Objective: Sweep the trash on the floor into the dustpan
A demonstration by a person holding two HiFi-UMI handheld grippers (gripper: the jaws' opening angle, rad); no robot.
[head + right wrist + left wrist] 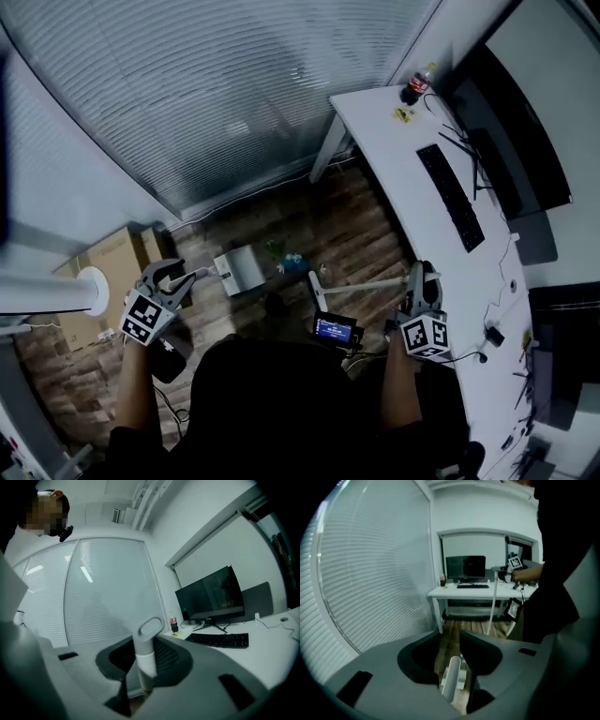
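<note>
The white dustpan (236,269) sits on the floor at my 11 o'clock, its handle pointing to 9 o'clock. I can't tell what's inside. Teal trash (292,262) lies just at its 3 o'clock. My left gripper (176,277) stands apart around that handle, seemingly not pressing. My right gripper (419,283) clamps the broom handle (370,284), which runs toward 9 o'clock.

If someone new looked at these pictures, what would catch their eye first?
Probably the tools: low in the head view, the right gripper is shut on a broom, while the left gripper stands open around the dustpan handle. Ahead on the wood floor lies the trash; a long white desk runs along the right.
</note>
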